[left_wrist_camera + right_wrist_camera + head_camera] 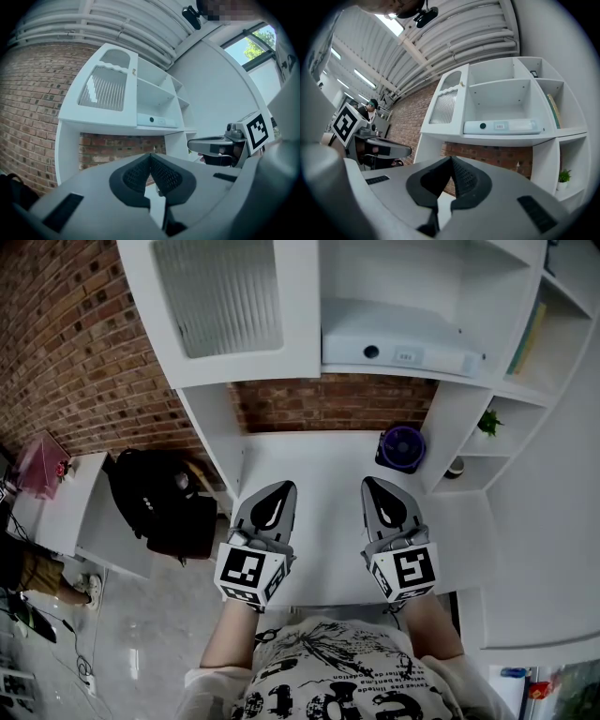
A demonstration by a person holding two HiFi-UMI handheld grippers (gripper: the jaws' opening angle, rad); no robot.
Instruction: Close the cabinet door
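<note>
Holding the left gripper [150, 159] clenched, pads meeting at the tips with nothing between them. Holding the right gripper [451, 161] clenched likewise, also empty. Pointing both about level, side by side and slightly apart, over the front edge of the desktop [319, 474], touching nothing. Facing the cabinet [394, 277] above the desktop's back edge. Seeing the door [225, 306] standing wide open at the cabinet's left, swung out beside the open compartment, ribbed pane showing, well apart from both grippers. Noting a flat white box [403, 345] lying along the front edge of the compartment's floor. Finding a purple fan [403, 447] at the desktop's back right corner, a small plant [488, 421] in a side shelf just right of it, a black backpack [159, 498] on a low table [89, 507] off the desktop's left edge, and a brick wall [66, 343] behind.
</note>
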